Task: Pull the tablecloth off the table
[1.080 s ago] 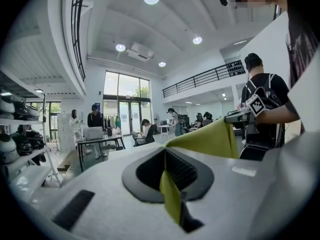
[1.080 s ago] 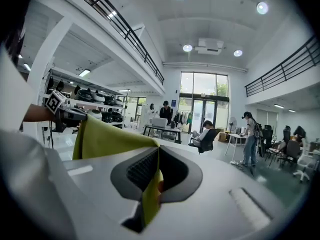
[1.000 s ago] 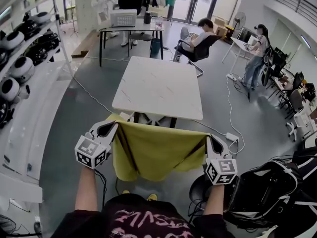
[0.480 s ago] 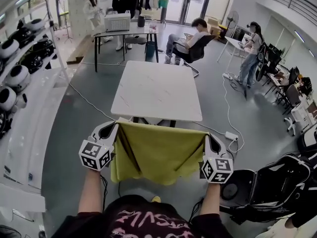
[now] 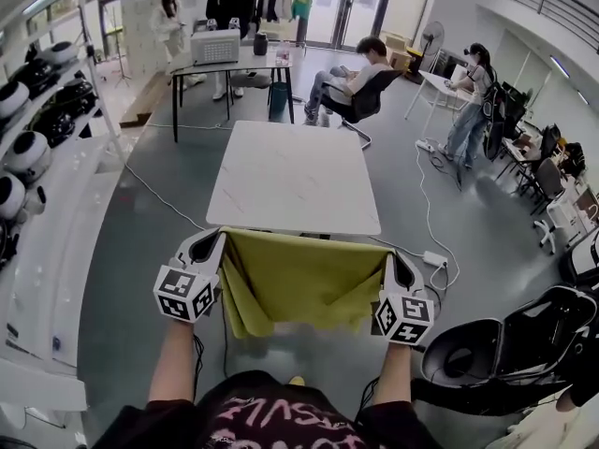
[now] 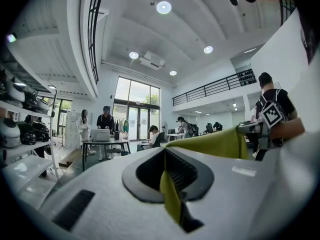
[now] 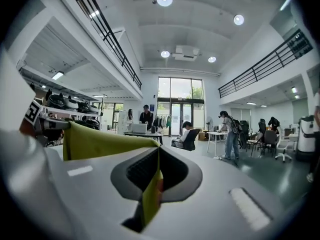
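Note:
An olive-yellow tablecloth point(image 5: 299, 274) hangs stretched between my two grippers, clear of the white table point(image 5: 292, 176) beyond it. My left gripper point(image 5: 213, 241) is shut on the cloth's left corner, and the left gripper view shows a fold of tablecloth point(image 6: 171, 194) pinched between the jaws. On the other side my right gripper point(image 5: 391, 262) is shut on the right corner, with a strip of tablecloth point(image 7: 150, 194) caught in its jaws. The cloth's lower edge droops toward the floor in front of me.
Shelves with round white devices point(image 5: 23, 148) run along the left. A black bag or case point(image 5: 505, 349) lies on the floor at my right, with a cable and power strip point(image 5: 435, 258) near the table. Several people and desks point(image 5: 234, 59) stand at the back.
Both grippers have drawn back a little from the table with the cloth still taut between them. The view has shifted so the table sits slightly farther off.

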Demonstrator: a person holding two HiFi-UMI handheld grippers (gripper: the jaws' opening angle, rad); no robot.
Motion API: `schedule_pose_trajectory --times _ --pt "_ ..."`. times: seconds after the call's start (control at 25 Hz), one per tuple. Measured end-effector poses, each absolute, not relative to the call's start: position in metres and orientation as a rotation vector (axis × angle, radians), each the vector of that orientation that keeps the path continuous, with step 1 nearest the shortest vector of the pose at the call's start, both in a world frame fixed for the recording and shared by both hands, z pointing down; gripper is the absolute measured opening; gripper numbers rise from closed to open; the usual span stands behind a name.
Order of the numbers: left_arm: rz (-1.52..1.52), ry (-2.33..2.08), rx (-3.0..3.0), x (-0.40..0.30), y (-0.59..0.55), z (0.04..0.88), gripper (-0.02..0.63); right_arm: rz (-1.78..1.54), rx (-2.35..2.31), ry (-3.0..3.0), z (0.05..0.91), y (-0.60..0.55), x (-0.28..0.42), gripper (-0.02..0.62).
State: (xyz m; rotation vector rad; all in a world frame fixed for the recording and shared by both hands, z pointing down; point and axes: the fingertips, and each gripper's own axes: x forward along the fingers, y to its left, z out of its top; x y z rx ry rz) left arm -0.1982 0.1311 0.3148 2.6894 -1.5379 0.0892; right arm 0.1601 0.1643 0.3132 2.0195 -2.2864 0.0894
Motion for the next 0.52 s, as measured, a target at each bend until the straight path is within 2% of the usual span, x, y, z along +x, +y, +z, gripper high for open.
schedule_pose_trajectory --times 0.52 --pt "0.056 -1.546 2.687 -0.205 0.117 0.314 0.008 0.012 2.013 -2.265 0.307 0.157 0.152 0.014"
